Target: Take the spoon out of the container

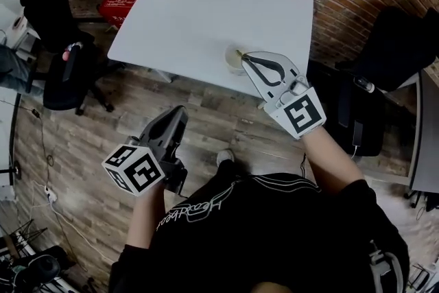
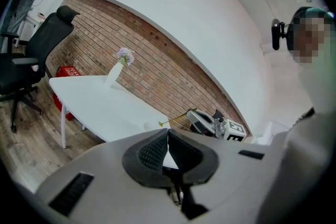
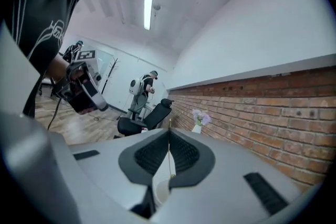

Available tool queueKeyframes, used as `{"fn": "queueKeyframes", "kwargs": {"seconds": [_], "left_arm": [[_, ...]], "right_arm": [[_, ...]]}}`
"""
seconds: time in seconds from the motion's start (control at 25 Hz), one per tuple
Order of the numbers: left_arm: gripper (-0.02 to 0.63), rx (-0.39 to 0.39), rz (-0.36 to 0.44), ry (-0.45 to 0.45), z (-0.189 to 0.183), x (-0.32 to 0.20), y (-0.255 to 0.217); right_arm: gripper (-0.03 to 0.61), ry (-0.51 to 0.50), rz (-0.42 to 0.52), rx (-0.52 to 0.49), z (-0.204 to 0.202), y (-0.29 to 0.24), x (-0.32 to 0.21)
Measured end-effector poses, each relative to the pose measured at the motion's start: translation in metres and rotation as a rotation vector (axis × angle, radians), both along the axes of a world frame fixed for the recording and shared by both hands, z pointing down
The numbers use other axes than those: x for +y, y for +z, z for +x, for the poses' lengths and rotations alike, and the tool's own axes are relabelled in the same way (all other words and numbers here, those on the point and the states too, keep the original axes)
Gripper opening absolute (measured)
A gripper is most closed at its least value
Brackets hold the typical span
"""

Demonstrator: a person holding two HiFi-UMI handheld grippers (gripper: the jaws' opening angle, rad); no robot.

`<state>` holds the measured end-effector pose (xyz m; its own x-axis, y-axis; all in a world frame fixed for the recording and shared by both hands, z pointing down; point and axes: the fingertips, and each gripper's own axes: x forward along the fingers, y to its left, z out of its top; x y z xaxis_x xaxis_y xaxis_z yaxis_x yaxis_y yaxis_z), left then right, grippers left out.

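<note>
The right tool [image 1: 242, 55] is held, tips closed, at the container [image 1: 232, 62] on the white bench's [image 1: 206, 10] near edge, while the left tool [image 1: 180, 112] is held low over the wooden floor [image 1: 89, 168].

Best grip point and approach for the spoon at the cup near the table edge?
Grip the spoon by its thin yellow handle, coming from above on the person's side of the table. The handle is a slim stick that suits a flat pinch along the pads, and the cup wall likely blocks a lower grip. The right gripper is shut on the handle that way, over the cup.
</note>
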<state>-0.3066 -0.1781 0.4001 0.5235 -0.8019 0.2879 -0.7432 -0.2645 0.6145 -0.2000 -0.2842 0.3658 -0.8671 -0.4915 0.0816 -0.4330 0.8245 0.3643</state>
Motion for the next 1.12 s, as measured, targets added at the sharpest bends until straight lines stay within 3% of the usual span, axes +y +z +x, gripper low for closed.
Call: {"fn": "queueKeyframes", "kwargs": {"seconds": [0.16, 0.48, 0.6, 0.72, 1.12], "left_arm": [[0.005, -0.028, 0.056, 0.019, 0.029, 0.015, -0.024], [0.005, 0.004, 0.119, 0.068, 0.092, 0.047, -0.061], [0.005, 0.023, 0.129, 0.083, 0.113, 0.058, -0.066], [0.005, -0.024, 0.149, 0.083, 0.129, 0.068, -0.069], [0.005, -0.126, 0.204, 0.098, 0.165, 0.088, -0.077]], "right_arm": [[-0.002, -0.036, -0.069, -0.108, 0.025, -0.032, 0.027], [-0.002, -0.079, -0.259, -0.243, 0.084, -0.062, 0.091], [-0.002, -0.074, -0.311, -0.260, 0.106, -0.065, 0.112], [-0.002, -0.066, -0.383, -0.288, 0.126, -0.065, 0.130], [-0.002, -0.079, -0.441, -0.290, 0.152, -0.056, 0.160]]}}
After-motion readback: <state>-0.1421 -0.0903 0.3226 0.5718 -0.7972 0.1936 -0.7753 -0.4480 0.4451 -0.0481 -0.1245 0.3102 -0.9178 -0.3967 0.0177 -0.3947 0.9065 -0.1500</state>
